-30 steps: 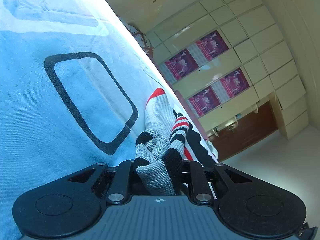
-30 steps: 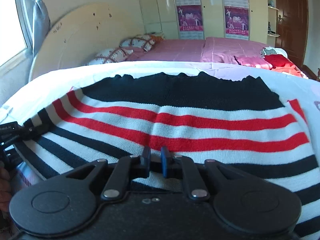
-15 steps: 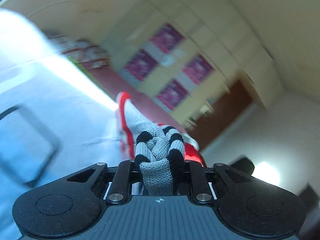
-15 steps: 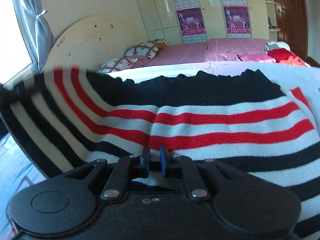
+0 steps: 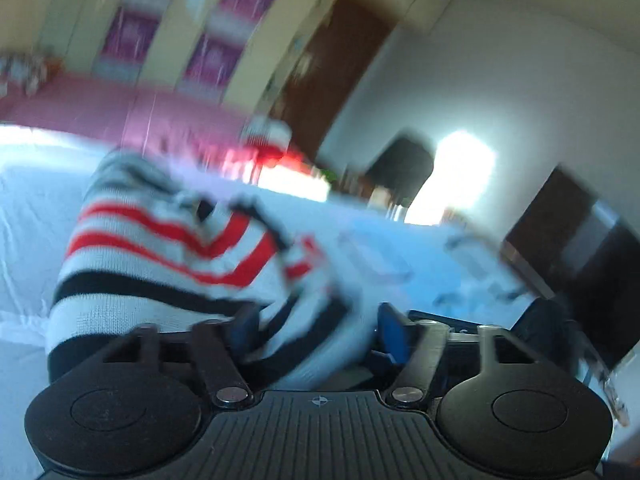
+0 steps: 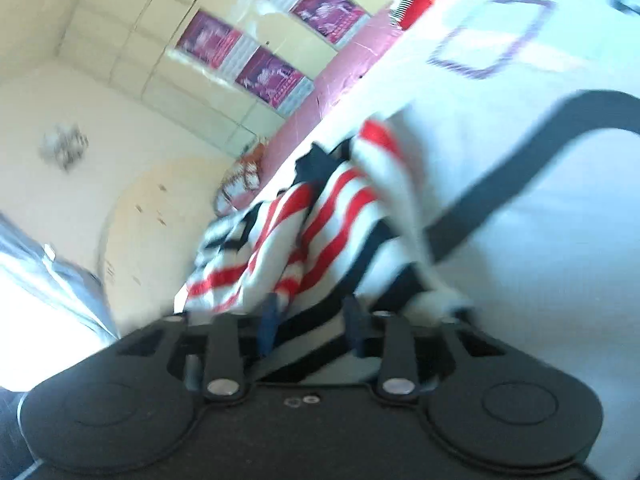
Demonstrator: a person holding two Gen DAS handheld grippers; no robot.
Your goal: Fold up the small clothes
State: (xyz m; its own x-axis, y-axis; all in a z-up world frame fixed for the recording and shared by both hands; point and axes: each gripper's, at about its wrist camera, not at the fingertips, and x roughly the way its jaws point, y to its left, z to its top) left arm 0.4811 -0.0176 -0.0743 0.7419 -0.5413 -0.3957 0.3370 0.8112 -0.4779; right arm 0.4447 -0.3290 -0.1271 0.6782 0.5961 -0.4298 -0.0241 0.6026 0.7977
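On the bed, spread with a pale blue-white sheet printed with dark outlined squares, lies a small knitted sweater striped in white, red and black. Both views are blurred by motion.

Seen from the left wrist, the left gripper has its jaws opening, blue pads standing apart, with a bunched fold of the striped knit lying loosely between them; the pads do not appear to press it. The rest of the sweater heaps up ahead and to the left of the jaws.

Seen from the right wrist, the view is rolled sideways. The right gripper also has its jaws opening, and a striped edge of the same sweater lies between the separated pads, apparently released. The garment rises in crumpled folds just beyond, against the sheet.

Judging by its look, the sweater is light, soft and floppy, with a grippy knit surface that will not slip but will sag and stretch when lifted. It is not fragile. Best hold is likely a pinch at a hem corner or a folded edge, one gripper at each end, so the fabric stays taut.

Behind the bed stand cream wardrobes with purple posters.
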